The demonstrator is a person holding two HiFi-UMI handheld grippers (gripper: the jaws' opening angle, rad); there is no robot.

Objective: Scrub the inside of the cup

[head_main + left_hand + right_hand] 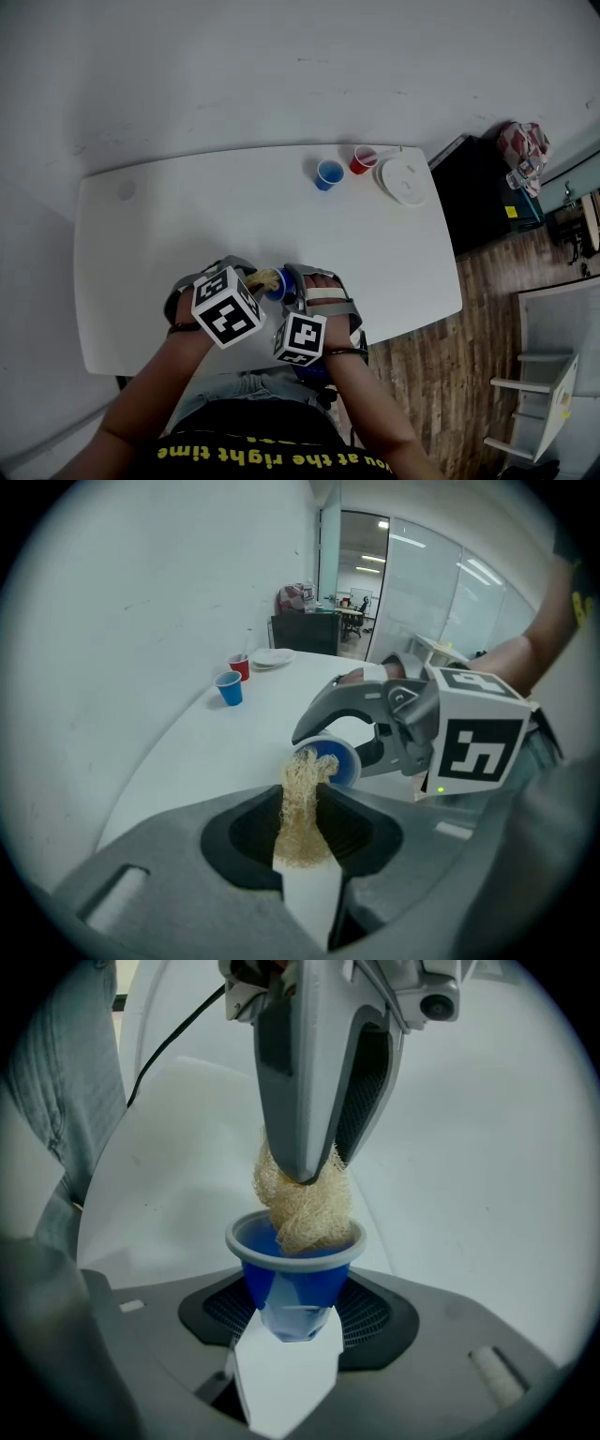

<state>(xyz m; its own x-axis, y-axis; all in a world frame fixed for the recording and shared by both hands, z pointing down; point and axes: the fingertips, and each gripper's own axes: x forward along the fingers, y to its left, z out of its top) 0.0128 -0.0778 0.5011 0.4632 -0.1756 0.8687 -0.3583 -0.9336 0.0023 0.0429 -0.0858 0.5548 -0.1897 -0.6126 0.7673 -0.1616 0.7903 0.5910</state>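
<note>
Low in frame, at the table [187, 216] edge, the right hand-held gripper [298, 1305] grips the flimsy-looking blue cup [295, 1277] by its lower wall while the left hand-held gripper [302, 803] presses a clenched soft scrubber [305, 1206] inside.

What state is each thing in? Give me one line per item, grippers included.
held blue cup: clamped in right gripper, scrubber tip in its mouth.
scrubber: pinched in left gripper.
left gripper: shut on scrubber.
right gripper: shut on held blue cup.
far blue cup: upright on table.
red cup: upright on table.
white plate: flat on table.
</note>
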